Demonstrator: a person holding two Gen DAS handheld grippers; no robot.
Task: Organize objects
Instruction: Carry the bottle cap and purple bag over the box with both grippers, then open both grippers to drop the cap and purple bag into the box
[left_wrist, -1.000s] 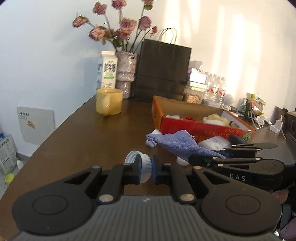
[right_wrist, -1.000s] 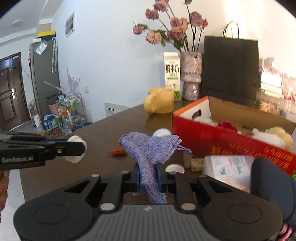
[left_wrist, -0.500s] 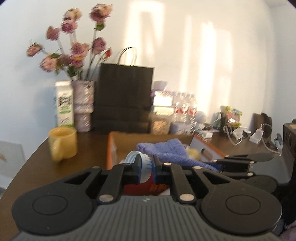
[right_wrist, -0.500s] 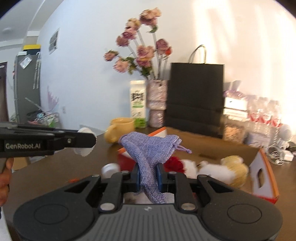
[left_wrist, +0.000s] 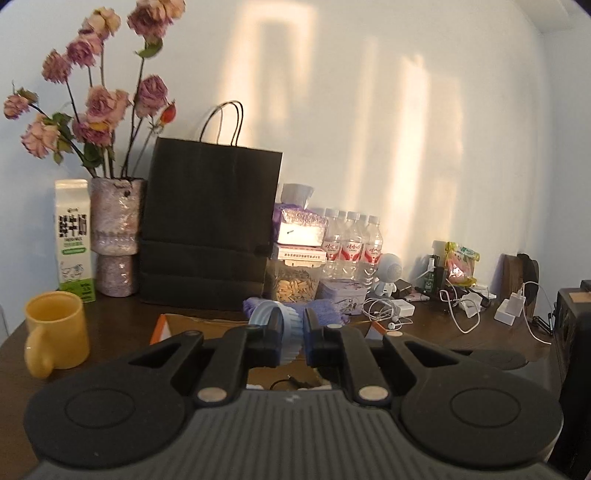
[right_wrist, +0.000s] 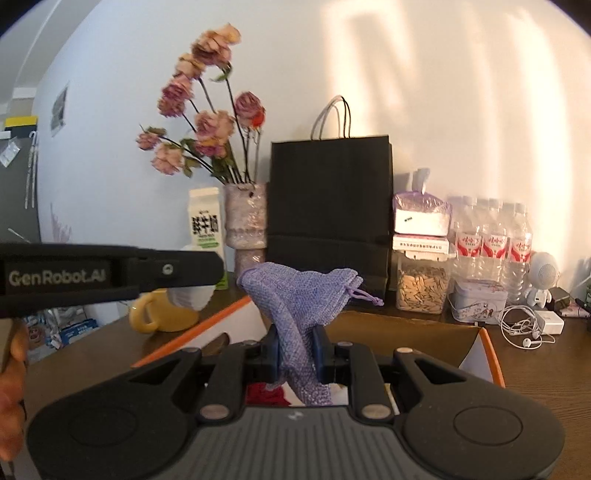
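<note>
1. Dark brown wooden table against a sunlit white wall. Along the far edge stand a black paper carrier bag, a vase of dried pink roses, a white-and-green milk carton and a shrink-wrapped pack of water bottles. A yellow ceramic mug sits at the near left.
2. Orange-edged open cardboard box lies in the middle of the table, under both tools. It already holds soft items, red and white, seen only in part.
3. Left gripper: jaws narrow, pinching a white ribbed plastic cap on edge. It hovers above the box's near-left part, presumably so the cap can drop inside.
4. Right gripper: jaws narrow, clamped on the middle of a lavender woven drawstring pouch. The pouch's mouth and cord flop to the right and its tail hangs below the jaws, over the box interior.
5. Judgement: both items are positioned for release into the box. Neither has been let go.
</note>
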